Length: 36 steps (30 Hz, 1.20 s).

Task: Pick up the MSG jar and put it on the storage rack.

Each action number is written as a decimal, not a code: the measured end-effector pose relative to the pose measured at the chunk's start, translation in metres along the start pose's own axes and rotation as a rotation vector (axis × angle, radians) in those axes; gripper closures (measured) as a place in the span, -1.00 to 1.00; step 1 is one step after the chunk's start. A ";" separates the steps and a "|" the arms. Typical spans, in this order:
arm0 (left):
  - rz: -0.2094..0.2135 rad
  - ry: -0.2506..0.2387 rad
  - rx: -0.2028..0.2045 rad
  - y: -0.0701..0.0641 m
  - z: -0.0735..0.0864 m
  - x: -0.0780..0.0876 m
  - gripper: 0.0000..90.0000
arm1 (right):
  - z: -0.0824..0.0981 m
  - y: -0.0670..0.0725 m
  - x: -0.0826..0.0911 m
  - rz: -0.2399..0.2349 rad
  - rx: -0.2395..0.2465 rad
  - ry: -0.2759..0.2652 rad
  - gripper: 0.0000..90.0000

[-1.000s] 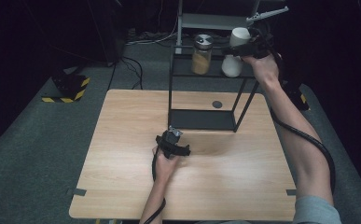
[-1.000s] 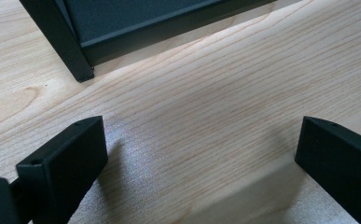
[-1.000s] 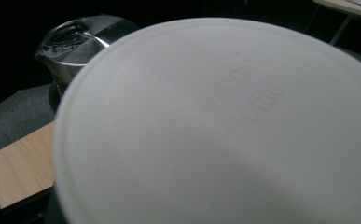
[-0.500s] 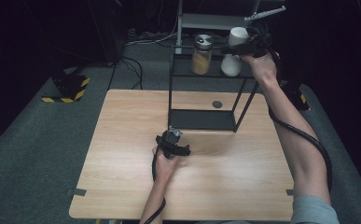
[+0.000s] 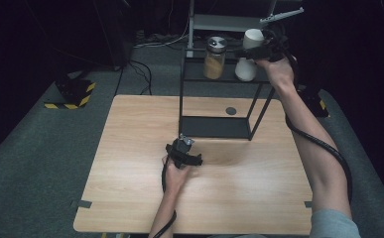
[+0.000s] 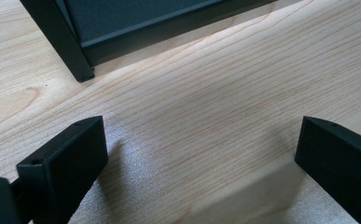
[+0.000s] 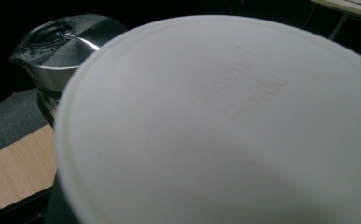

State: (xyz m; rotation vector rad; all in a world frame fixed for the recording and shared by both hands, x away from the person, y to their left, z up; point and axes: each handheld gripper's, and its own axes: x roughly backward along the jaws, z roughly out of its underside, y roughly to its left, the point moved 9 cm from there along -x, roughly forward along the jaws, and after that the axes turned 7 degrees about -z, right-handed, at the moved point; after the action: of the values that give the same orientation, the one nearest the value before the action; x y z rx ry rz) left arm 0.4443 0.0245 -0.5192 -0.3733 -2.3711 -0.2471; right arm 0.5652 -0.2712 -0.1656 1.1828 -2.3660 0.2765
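Almost nothing has moved since the earlier frames: both of your hands stay where they were, and the white bottle (image 5: 248,53) remains on the top shelf of the black rack (image 5: 219,126). Your right gripper (image 5: 259,49) reaches to this bottle at the right end of the shelf, and the glass jar (image 5: 214,58) with the metal lid stands just beside it on the left. Its jaws have just been opening a little, but they are near to fully closed; they seem to hold the bottle high up, though the right gripper view is too close on the white cap (image 7: 225,121) to show the pads, so I cannot tell this for sure. Your left gripper (image 5: 183,153) rests on the table (image 5: 130,198) in front of the rack, jaws wide apart and nothing between them.

I judge that you are at the grasp of the bottle on the shelf. For the next move, make the hold firm, then lift straight up before you pull away, so the bottle does not knock the jar.
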 end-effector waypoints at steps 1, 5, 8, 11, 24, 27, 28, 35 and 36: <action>-0.001 0.000 -0.001 0.000 0.000 0.000 -0.95 | 0.001 0.000 0.000 0.006 0.000 0.001 -0.33; -0.001 0.000 -0.001 0.000 0.000 0.000 -0.95 | 0.003 0.001 -0.001 0.031 0.010 -0.001 -0.59; -0.001 0.000 -0.002 0.000 0.000 0.000 -0.95 | 0.007 0.004 0.002 0.066 0.027 -0.018 -0.70; 0.000 0.000 0.000 0.000 0.000 0.000 -0.95 | 0.010 0.004 0.005 0.068 0.032 -0.031 -0.75; 0.000 0.000 -0.001 0.000 0.000 0.000 -0.95 | 0.029 0.010 0.024 0.058 0.088 -0.094 -0.76; 0.000 0.001 -0.001 0.000 0.000 0.000 -0.95 | 0.034 0.012 0.029 0.057 0.099 -0.099 -0.76; 0.000 0.000 -0.001 0.000 0.000 0.000 -0.95 | 0.037 0.014 0.034 0.053 0.105 -0.105 -0.76; 0.000 0.001 -0.001 0.000 0.000 0.000 -0.95 | 0.051 0.018 0.047 0.043 0.128 -0.125 -0.75; 0.000 0.001 -0.001 0.000 0.000 0.000 -0.95 | 0.051 0.018 0.047 0.043 0.128 -0.125 -0.75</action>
State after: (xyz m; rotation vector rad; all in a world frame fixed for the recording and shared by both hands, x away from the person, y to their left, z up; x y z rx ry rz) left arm 0.4443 0.0245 -0.5191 -0.3738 -2.3703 -0.2483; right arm 0.5099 -0.3127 -0.1856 1.2406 -2.5166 0.3839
